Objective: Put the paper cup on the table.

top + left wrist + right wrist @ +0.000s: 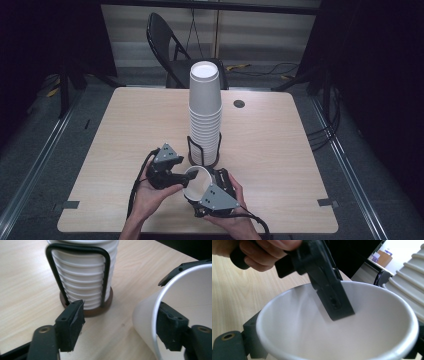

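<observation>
White paper, a single loose cup (pixel 196 181) lies near the front of the pale wood-grain bench (pixel 125 130), carried by the right hand-held gripper (pixel 202 192), whose jaws sit outside its wall on either side, apparently clamped on it. The left hand-held gripper (pixel 181 178) stands apart, one jaw dipped inside the cup's mouth, the other outside, probably to take the rim. Just behind rises the tall stack of white paper cups (pixel 205 112) in a black wire holder on a round brown base (pixel 203 152), likely the cup's source or destination. Open bench lies left and right; the front edge is near.
</observation>
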Action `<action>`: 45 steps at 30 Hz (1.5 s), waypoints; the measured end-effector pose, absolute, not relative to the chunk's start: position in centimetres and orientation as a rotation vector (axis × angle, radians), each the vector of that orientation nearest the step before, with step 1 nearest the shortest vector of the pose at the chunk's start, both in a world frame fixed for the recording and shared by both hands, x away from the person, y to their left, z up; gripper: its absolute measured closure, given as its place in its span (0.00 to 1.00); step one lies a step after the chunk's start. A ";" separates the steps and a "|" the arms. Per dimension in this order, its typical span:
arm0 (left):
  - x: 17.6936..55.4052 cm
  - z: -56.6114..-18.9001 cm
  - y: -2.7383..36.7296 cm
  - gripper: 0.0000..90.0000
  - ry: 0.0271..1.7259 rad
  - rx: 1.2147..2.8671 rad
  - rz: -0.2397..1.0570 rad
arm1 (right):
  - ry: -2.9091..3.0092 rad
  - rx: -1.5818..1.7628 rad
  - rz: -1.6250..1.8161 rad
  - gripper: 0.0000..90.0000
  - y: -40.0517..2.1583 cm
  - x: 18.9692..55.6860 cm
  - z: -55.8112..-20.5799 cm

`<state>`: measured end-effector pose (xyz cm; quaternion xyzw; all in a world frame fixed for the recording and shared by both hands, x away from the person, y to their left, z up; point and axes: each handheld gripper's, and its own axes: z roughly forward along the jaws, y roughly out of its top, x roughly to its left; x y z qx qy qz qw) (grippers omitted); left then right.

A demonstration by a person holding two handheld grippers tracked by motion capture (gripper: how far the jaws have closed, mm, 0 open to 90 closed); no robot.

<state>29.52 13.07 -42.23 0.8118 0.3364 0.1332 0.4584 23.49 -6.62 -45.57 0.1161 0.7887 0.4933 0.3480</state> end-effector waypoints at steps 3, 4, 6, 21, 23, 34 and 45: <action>29.6 -42.3 13.3 0.26 0.833 1.958 0.333 | 2.046 0.335 1.291 0.11 -7.0 23.8 -45.5; 29.6 -42.3 13.4 0.26 0.844 1.938 0.327 | 2.046 0.335 1.291 0.11 -7.0 23.8 -45.5; 29.4 -42.3 13.7 0.22 0.858 1.915 0.344 | 2.041 0.349 1.299 0.11 -7.1 23.9 -45.5; 28.5 -42.8 16.0 0.17 0.881 1.753 0.430 | 2.035 0.459 1.322 0.11 -8.7 24.7 -45.4; 28.4 -43.2 16.3 0.17 0.893 1.725 0.443 | 2.036 0.491 1.324 0.11 -9.1 24.9 -45.3; 27.0 -45.2 17.8 0.17 0.944 1.624 0.625 | 2.003 0.654 1.377 0.11 -11.4 26.3 -45.0; 26.5 -47.2 19.2 0.17 1.001 1.591 0.663 | 1.943 0.809 1.415 0.11 -13.7 28.3 -44.4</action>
